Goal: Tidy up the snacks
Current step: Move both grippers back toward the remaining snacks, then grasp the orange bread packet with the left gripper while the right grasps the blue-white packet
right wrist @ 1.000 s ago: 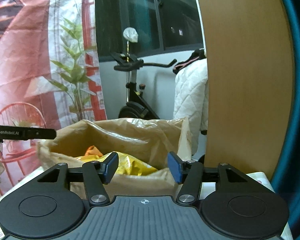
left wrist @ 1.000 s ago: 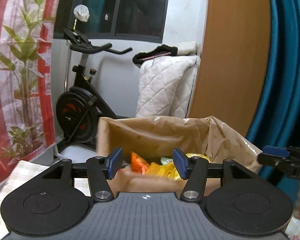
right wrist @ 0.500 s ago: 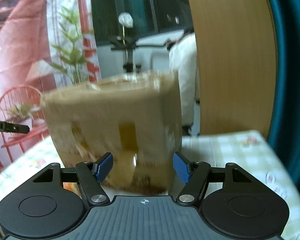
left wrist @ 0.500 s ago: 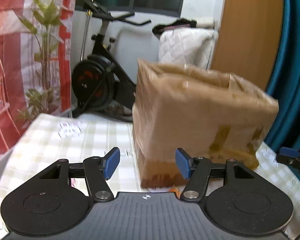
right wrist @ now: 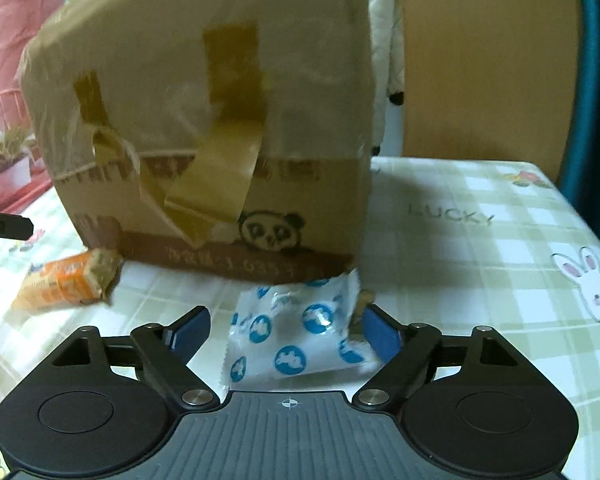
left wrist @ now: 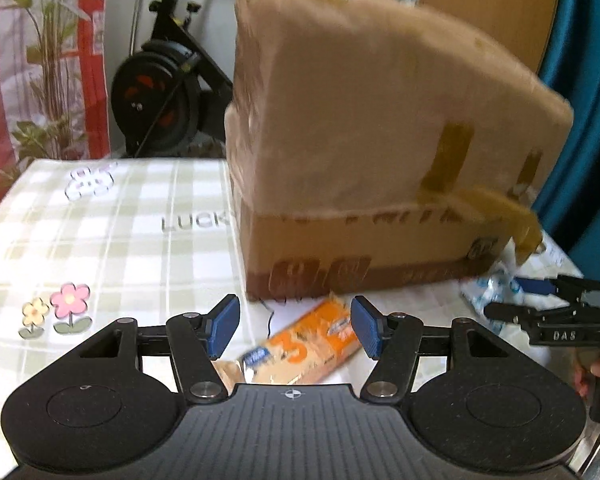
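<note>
A tall cardboard box (left wrist: pixel 364 168) with a brown liner stands on the checked tablecloth; it also shows in the right wrist view (right wrist: pixel 204 128). An orange snack pack (left wrist: pixel 312 344) lies in front of it, between the fingers of my open left gripper (left wrist: pixel 294 330). The pack also shows in the right wrist view (right wrist: pixel 64 286). A white packet with blue dots (right wrist: pixel 300 340) lies at the box's foot, between the fingers of my open right gripper (right wrist: pixel 286 334). The right gripper (left wrist: pixel 548 312) appears at the right of the left wrist view.
The tablecloth (left wrist: pixel 100 232) has flower, rabbit and "LUCKY" prints. An exercise bike (left wrist: pixel 160 92) stands behind the table. A wooden panel (right wrist: pixel 484 60) and teal curtain (left wrist: pixel 588 80) are at the right. Loose tape strips (right wrist: pixel 204 184) hang from the box.
Both grippers have dropped from above the box's open top to table level in front of it. The snacks inside went out of sight; the two packs on the table came into view.
</note>
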### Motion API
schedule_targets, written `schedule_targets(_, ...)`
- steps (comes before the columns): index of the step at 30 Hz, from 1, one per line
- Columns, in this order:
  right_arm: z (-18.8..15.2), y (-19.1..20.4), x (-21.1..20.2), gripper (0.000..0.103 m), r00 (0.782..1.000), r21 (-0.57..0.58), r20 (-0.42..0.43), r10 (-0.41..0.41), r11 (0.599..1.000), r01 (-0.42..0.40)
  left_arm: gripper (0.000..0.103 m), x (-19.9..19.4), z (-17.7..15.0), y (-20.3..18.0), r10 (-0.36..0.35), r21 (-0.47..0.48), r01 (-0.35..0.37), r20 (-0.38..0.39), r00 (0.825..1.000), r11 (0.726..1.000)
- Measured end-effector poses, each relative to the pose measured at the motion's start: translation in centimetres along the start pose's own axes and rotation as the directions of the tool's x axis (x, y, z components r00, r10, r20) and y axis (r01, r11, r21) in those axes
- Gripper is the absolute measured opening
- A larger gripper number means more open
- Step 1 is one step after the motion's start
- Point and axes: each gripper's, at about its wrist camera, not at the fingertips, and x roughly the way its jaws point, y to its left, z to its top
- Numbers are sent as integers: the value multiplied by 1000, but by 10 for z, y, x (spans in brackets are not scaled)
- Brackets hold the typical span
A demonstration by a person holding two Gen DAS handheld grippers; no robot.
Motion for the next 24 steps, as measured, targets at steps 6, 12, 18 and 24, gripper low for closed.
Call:
schedule_targets(6, -13, 4, 6, 70, 999, -44, 36, -32, 998, 34, 65, 13, -8, -4, -16, 43, 19, -48, 999, 999)
schedule_targets(12, -16, 3, 3, 59, 997, -58, 60, -43, 997, 47, 69, 31, -10, -16, -9, 123, 20, -87, 996, 992)
schedule_targets(18, -17, 7, 1, 57, 997, -97, 69, -26, 995, 32, 73, 52, -10, -20, 24, 154, -6, -115, 993, 988)
schedule_targets(24, -17, 13, 1, 56, 998, -129, 67, -4, 992, 13, 64, 50, -15, -28, 42, 161, -25, -103, 994, 987)
